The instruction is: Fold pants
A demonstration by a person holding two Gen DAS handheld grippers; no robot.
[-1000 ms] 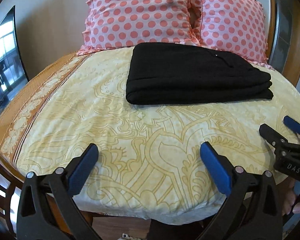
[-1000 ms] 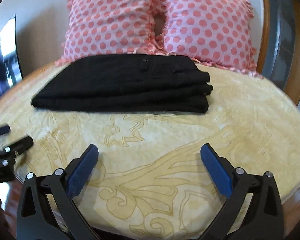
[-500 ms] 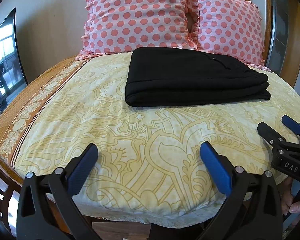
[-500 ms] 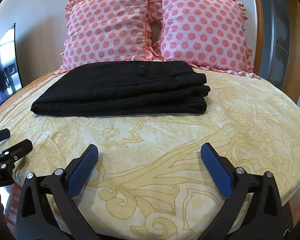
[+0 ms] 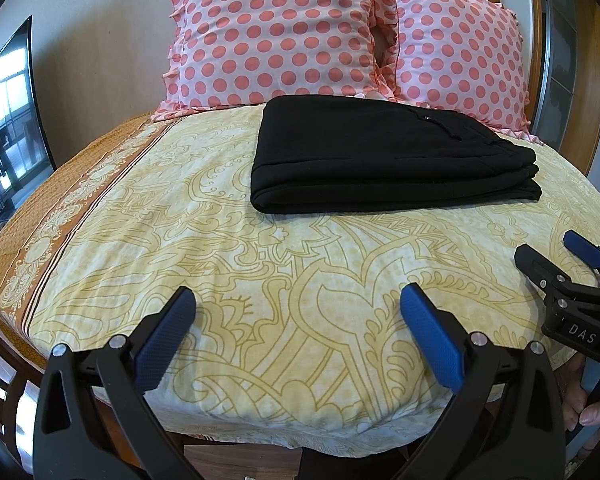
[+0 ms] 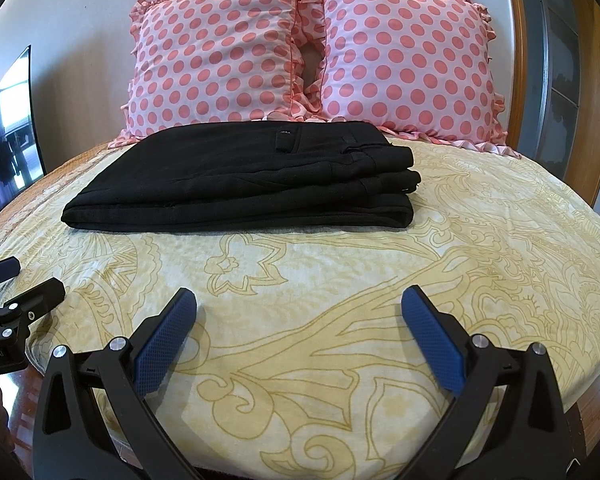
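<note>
The black pants (image 5: 384,160) lie folded in a neat stack on the yellow patterned bedspread (image 5: 220,256), just in front of the pillows; they also show in the right wrist view (image 6: 252,180). My left gripper (image 5: 298,304) is open and empty above the near edge of the bed, well short of the pants. My right gripper (image 6: 299,304) is open and empty, also near the bed's front edge. Each gripper shows at the side of the other's view: the right one (image 5: 556,256) and the left one (image 6: 24,280).
Two pink polka-dot pillows (image 6: 216,56) (image 6: 408,64) lean on the headboard behind the pants. A dark screen (image 5: 8,120) stands at the left wall. A wooden frame and door (image 6: 560,60) are at the right. The bed's front edge drops off below the grippers.
Both grippers have tilted upward and drawn back slightly from the bed, so the pillows and wall show more. The pants have not moved. Both grippers stay open.
</note>
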